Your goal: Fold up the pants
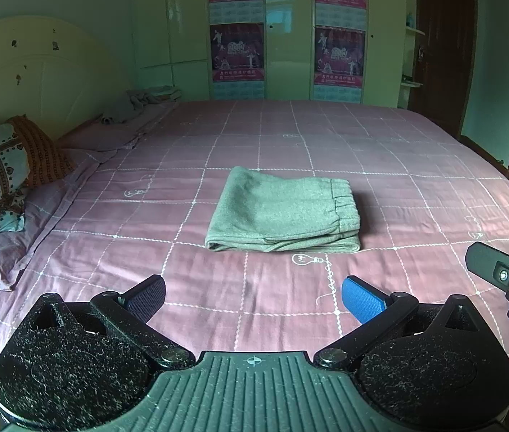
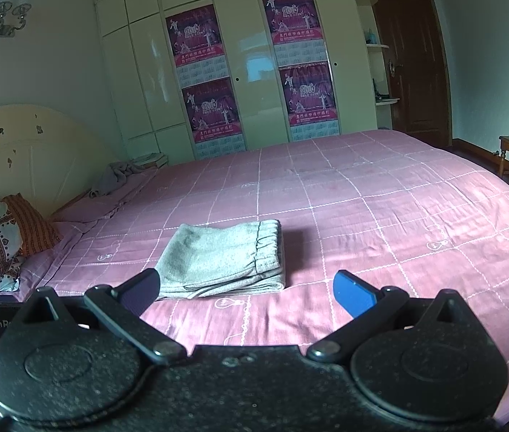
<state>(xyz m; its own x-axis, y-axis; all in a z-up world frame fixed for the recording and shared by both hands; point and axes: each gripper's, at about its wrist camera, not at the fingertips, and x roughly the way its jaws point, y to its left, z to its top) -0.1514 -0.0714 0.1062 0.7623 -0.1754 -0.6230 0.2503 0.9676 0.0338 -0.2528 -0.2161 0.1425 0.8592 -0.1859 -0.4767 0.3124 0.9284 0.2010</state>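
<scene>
Grey pants (image 1: 283,212) lie folded in a neat rectangle mid-bed on the pink checked bedsheet (image 1: 416,165). Near them, above the sheet, left gripper (image 1: 254,297) and right gripper (image 2: 245,288) hold nothing, fingers spread wide.

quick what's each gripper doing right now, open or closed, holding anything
Left gripper: open, holding nothing.
Right gripper: open, holding nothing; the folded pants lie free on the bed.

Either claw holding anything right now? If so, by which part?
Nothing held. Left claw and right claw are both open, short of the folded pants.
</scene>
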